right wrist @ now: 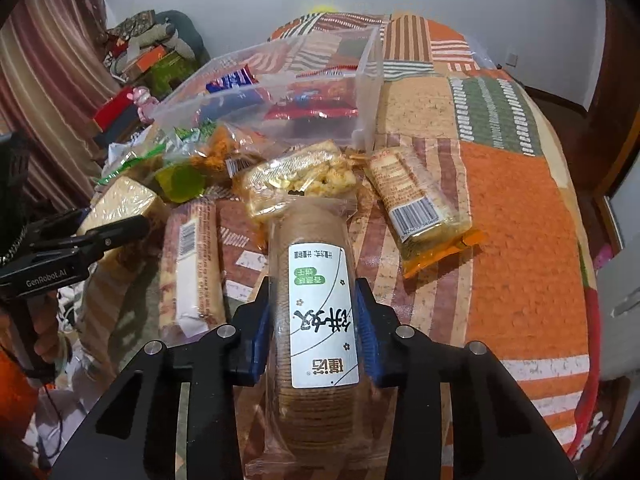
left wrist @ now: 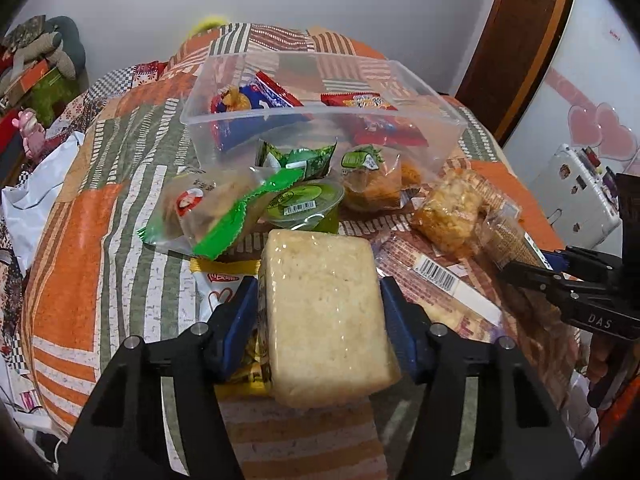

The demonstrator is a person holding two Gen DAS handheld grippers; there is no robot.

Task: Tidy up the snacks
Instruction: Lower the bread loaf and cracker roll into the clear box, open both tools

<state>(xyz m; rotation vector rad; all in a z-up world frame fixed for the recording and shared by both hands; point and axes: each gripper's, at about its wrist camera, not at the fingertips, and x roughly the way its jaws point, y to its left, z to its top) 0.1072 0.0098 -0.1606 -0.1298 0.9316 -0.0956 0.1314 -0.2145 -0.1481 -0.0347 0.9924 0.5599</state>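
Observation:
My left gripper (left wrist: 318, 300) is shut on a pale rice-cake block (left wrist: 326, 316) wrapped in clear film, held above the patchwork-covered table (left wrist: 100, 208). My right gripper (right wrist: 314, 300) is shut on a roll of thin brown biscuits (right wrist: 316, 320) with a white label. A clear plastic bin (left wrist: 320, 120) stands beyond, with red and blue snack packs (left wrist: 256, 104) inside; it also shows in the right wrist view (right wrist: 280, 92). Loose snacks lie before the bin: a green jelly cup (left wrist: 308, 204), a green-edged bread pack (left wrist: 216, 208), a puffed-corn bar (left wrist: 448, 208).
A long cracker pack (right wrist: 192, 264) and an orange-ended cracker pack (right wrist: 420, 204) lie on the table. The left gripper shows at the left of the right wrist view (right wrist: 80, 240). Clutter and boxes (right wrist: 148, 60) sit beyond the table's left edge. A white fridge (left wrist: 592, 100) stands at the right.

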